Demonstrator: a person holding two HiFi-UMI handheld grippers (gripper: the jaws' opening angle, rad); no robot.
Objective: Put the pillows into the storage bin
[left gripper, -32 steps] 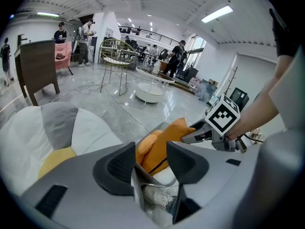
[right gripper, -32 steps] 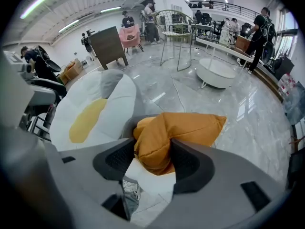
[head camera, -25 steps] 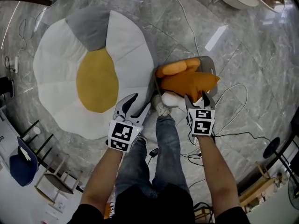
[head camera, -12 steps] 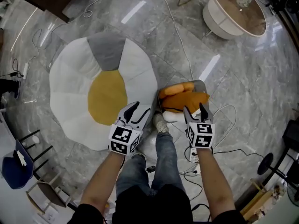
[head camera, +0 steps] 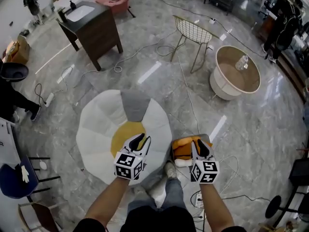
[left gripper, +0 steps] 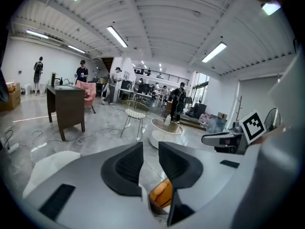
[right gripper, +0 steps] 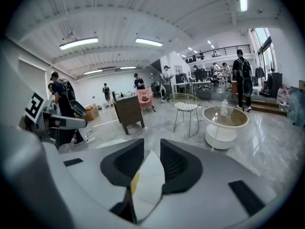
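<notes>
Left gripper (head camera: 141, 140), right gripper (head camera: 199, 145): jaws just narrowed to a small gap, empty.
Change: you raised both off the storage bin (head camera: 206, 139).
Orange pillows (head camera: 182, 149): inside; step likely finished.

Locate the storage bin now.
In the head view, the storage bin sits on the floor right of centre, just right of the egg-shaped mat, orange pillows inside.

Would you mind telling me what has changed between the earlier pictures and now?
The left gripper and right gripper rose away from the storage bin; their jaws have just been closing, empty. The orange pillows stayed in the bin, the egg-shaped cushion beside it.
</notes>
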